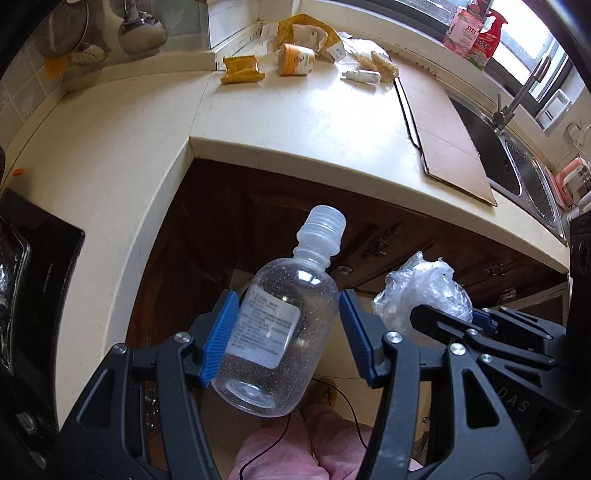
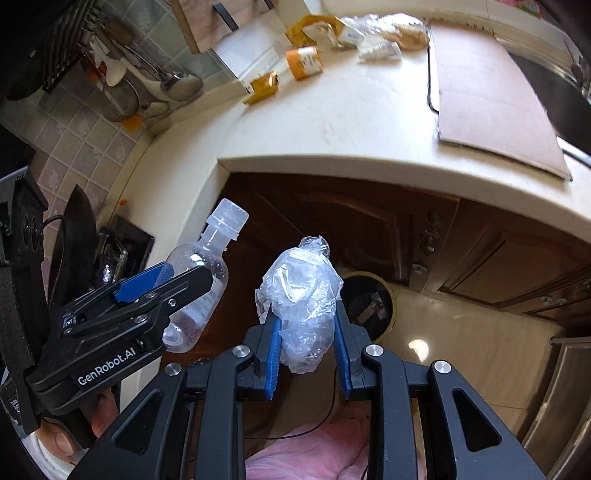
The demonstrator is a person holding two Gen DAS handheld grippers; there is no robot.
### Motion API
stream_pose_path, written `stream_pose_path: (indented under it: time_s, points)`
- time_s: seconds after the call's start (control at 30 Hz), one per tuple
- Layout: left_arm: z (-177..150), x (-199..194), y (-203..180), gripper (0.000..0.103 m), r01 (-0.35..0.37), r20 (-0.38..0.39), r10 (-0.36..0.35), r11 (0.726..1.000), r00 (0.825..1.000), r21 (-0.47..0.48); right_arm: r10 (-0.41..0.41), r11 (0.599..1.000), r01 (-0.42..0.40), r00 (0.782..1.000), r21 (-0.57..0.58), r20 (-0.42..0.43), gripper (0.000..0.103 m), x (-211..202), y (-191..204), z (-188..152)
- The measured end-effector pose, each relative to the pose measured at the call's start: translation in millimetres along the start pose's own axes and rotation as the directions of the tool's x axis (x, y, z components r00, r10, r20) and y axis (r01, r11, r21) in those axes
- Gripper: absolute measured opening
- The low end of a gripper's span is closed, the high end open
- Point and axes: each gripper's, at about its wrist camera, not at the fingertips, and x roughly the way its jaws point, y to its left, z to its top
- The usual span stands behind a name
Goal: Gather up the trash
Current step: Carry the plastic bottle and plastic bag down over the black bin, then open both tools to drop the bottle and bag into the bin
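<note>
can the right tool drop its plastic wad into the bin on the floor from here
Probably yes. The right tool grips the crumpled plastic wad, and the round bin sits open-topped just beyond and below it, with nothing between them. The left tool is off to the side.

"GenRobot.AI" in white letters on the black body of the left gripper, seen from the right wrist view. "DAS" faintly embossed on the black frame of the right gripper, at the right edge of the left wrist view. White label on the clear plastic bottle, covered with small printed lines, too fine to read. Pink and red packages on the window sill, printed with large characters, not legible. Small print on the orange-capped tub on the tabletop, also unreadable.
</note>
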Motion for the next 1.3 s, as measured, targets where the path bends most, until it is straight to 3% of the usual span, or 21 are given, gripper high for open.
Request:
stream_pose_path:
  time_s: [0.27,0.43,0.7,1.0,1.1,1.17,1.2,1.27,1.3]
  points:
    - [-26,62,13,0.054,-0.019,-0.044,0.016,0.999,0.999,-0.051,0.003,1.000,-0.002,0.998,0.017,-0.060,0.025,64,-34,-12]
    - [-46,111,31,0.054,-0.003,-0.067,-0.003,0.996,0.998,-0.089,0.030,0.999,-0.029,0.998,0.020,-0.047,0.025,110,-54,-22]
    - [-74,189,59,0.055,0.013,-0.105,-0.029,0.989,0.994,-0.148,-0.031,1.000,0.030,0.993,-0.007,-0.116,0.025,203,-76,-37]
    - [-87,292,59,0.054,0.019,-0.165,-0.036,0.994,0.986,-0.104,-0.105,0.994,0.101,0.985,-0.036,-0.139,0.025,299,-94,-43]
    - [-90,328,60,0.054,0.007,-0.195,-0.023,0.996,0.980,-0.084,-0.131,0.990,0.123,0.981,-0.065,-0.145,0.030,333,-101,-44]
    - [-90,345,58,0.054,0.006,-0.197,-0.016,0.998,0.980,-0.055,-0.152,0.985,0.139,0.979,-0.097,-0.136,0.039,351,-102,-46]
    - [-90,352,56,0.054,0.002,-0.201,-0.008,1.000,0.980,-0.031,-0.159,0.984,0.145,0.978,-0.107,-0.138,0.049,360,-103,-47]
    - [-91,367,62,0.054,-0.029,-0.209,0.030,1.000,0.977,0.008,-0.183,0.980,0.168,0.972,-0.104,-0.148,0.058,376,-108,-50]
    - [-91,373,63,0.054,-0.033,-0.216,0.035,0.999,0.976,0.012,-0.195,0.979,0.182,0.968,-0.096,-0.155,0.066,382,-111,-51]
